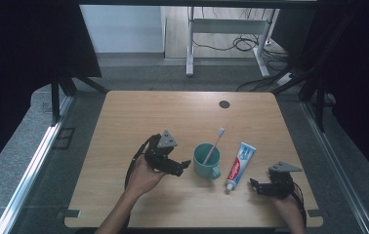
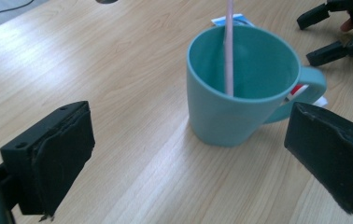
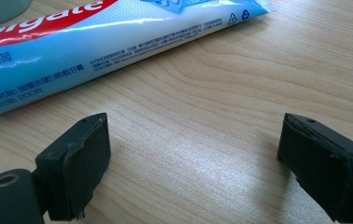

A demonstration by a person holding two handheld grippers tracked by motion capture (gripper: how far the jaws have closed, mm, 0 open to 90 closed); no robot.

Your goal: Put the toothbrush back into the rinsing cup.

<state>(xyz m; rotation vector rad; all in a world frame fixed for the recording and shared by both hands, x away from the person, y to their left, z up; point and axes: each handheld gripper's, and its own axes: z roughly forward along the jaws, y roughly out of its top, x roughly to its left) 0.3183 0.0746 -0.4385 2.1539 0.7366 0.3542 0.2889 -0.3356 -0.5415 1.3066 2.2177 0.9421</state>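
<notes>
L gripper [image 1: 185, 165] open just left of mug [image 1: 206, 161] w/ toothbrush [image 1: 215, 144] inside; toothpaste [image 1: 239, 165] right of mug; R gripper [image 1: 254, 186] open, empty.

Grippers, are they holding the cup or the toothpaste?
Neither. The left gripper is open beside the teal cup, and the right gripper is open near the toothpaste tube. Nothing sits between their fingers.

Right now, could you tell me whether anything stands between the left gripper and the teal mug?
Nothing visible does. The left gripper, jaws open, faces the teal mug across bare table. The pink toothbrush stands inside the mug, and the toothpaste tube lies beyond it.
</notes>
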